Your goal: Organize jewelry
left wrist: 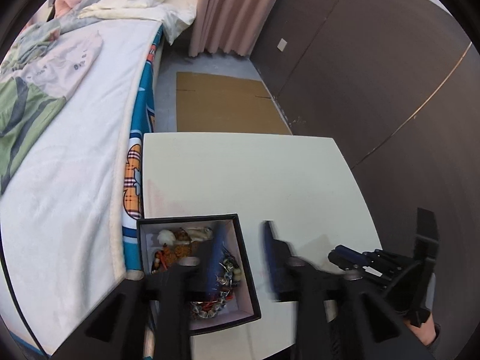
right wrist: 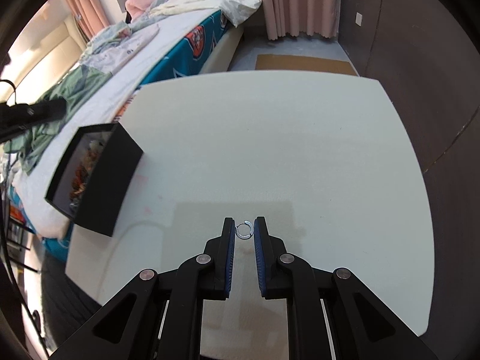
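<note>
A small silver ring (right wrist: 244,230) lies on the white table (right wrist: 270,138), right between the blue pads of my right gripper (right wrist: 244,231). The two fingers stand on either side of it, close in; whether the pads actually press the ring I cannot tell, so I cannot say it is gripped. The ring has a gap in its band, and it sits near the table's front edge.

Well to the left of it, at the table's left edge, stands the black jewelry box (right wrist: 103,180), open at the top. Through my left wrist camera I see into it: a tangle of jewelry (left wrist: 192,252) fills it, with orange beads, a white piece, and a silver-and-red chain toward the near wall.

My left gripper (left wrist: 243,250) hangs over the box's right wall, fingers spread wide with nothing between them; one blue pad is above the box's contents, the other above bare table. Both pads are blurred.

Beside the table's left edge runs a bed (left wrist: 69,165) with a white blanket and a teal patterned sheet. Beyond the table a flat sheet of cardboard (left wrist: 225,105) lies on the floor, and a pink curtain (left wrist: 231,9) hangs behind it.
</note>
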The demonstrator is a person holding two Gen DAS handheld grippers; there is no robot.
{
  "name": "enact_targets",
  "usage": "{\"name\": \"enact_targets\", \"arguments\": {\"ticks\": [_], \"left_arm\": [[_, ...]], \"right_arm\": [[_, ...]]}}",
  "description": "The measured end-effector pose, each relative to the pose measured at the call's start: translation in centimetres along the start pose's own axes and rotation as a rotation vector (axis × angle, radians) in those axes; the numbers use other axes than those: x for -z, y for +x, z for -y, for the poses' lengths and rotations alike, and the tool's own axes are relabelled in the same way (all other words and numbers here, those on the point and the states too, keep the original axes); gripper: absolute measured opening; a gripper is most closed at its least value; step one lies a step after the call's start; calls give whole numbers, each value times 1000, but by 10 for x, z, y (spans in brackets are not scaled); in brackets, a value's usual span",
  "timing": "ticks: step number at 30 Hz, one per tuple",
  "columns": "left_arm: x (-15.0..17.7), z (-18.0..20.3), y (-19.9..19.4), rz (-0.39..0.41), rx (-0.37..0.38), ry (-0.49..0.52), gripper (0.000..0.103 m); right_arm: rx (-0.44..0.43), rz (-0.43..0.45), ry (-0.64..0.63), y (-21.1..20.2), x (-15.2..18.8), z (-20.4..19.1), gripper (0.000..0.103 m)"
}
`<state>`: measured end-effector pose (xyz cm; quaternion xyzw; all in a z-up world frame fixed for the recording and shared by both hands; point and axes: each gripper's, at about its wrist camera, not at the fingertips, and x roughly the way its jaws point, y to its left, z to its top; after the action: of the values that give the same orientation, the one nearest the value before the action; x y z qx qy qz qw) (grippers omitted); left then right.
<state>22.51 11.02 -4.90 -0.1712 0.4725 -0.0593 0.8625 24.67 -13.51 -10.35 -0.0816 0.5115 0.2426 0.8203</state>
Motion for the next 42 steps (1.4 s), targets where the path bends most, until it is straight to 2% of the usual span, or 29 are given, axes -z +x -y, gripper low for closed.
{"name": "enact_targets", "arguments": {"ticks": [1,3,20,24,26,28,30,32,38,42], "left_arm": [[1,-1,-3,10,1,-5,57],[4,-3,-10,32,-1,-10,63],[21,-40,-57,94,-44,-51,63],[24,-53,-73,137,-75,-70,81],[25,-57,-80,157,-78,-79,85],[26,-60,-86,169,-74,-87,88],[28,-62,-91,176,-73,-85,89],[29,-62,-94,179,-71,-81,90],[35,-60,-104,213,-38,-96,92],[40,-46,-108,212,-25,-58,96]], "right_arm": [[-12,8,-2,-3,-1,-3,14],[-29,20,-7,-7,-3,-9,14],[-165,117,-146,-37,-48,-104,14],[-233,140,-165,-43,-60,-127,14],[-246,165,-155,-46,-66,-135,14],[-236,167,-126,-47,-71,-136,24],[-236,173,-79,-50,-73,-132,62],[-241,203,-50,-58,-69,-126,65],[-218,190,-2,-69,-54,-111,65],[-188,190,47,-78,-40,-95,65]]}}
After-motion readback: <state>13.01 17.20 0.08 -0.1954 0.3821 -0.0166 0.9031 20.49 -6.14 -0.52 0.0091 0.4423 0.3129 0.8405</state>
